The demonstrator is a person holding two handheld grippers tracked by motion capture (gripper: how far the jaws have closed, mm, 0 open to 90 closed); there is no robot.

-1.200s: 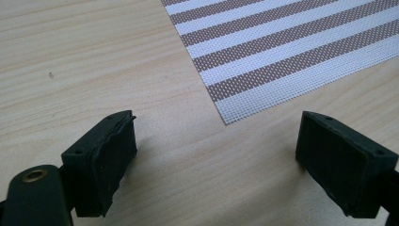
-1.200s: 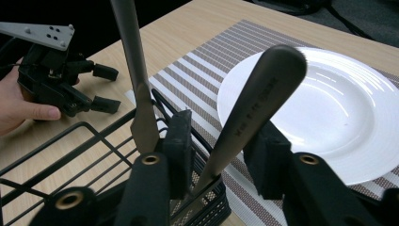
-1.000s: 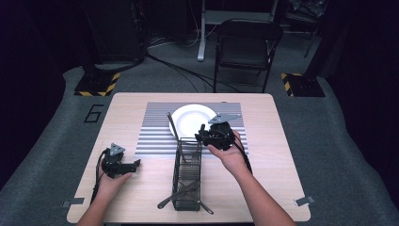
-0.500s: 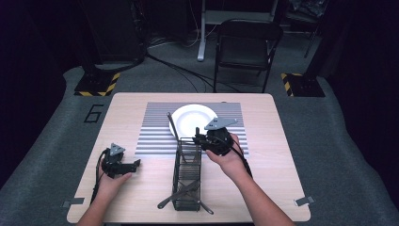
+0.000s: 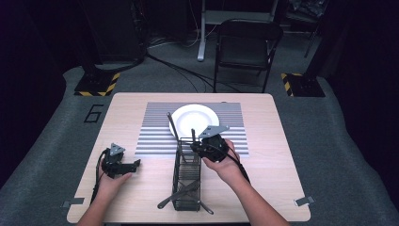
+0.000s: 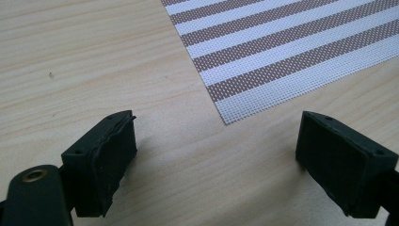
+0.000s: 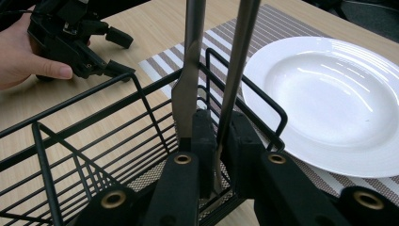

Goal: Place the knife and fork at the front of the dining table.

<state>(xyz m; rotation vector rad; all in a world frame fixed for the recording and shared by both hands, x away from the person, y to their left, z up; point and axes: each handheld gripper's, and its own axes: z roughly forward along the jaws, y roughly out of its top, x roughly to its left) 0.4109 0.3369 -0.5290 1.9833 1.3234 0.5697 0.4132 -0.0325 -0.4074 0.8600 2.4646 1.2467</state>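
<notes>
Right gripper (image 7: pixel 217 141) jaws just closed on utensil handle (image 7: pixel 235 61) at wire caddy's (image 5: pixel 187 174) plate-side end, second utensil (image 7: pixel 192 70) alongside; extraction toward plate (image 5: pixel 194 120) looks next. Left gripper (image 5: pixel 123 165) open, idle left of caddy

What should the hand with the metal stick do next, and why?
Probably lift straight up. The right gripper has its jaws shut on a utensil handle standing in the black wire basket, so raising it should free it toward the white plate.
</notes>
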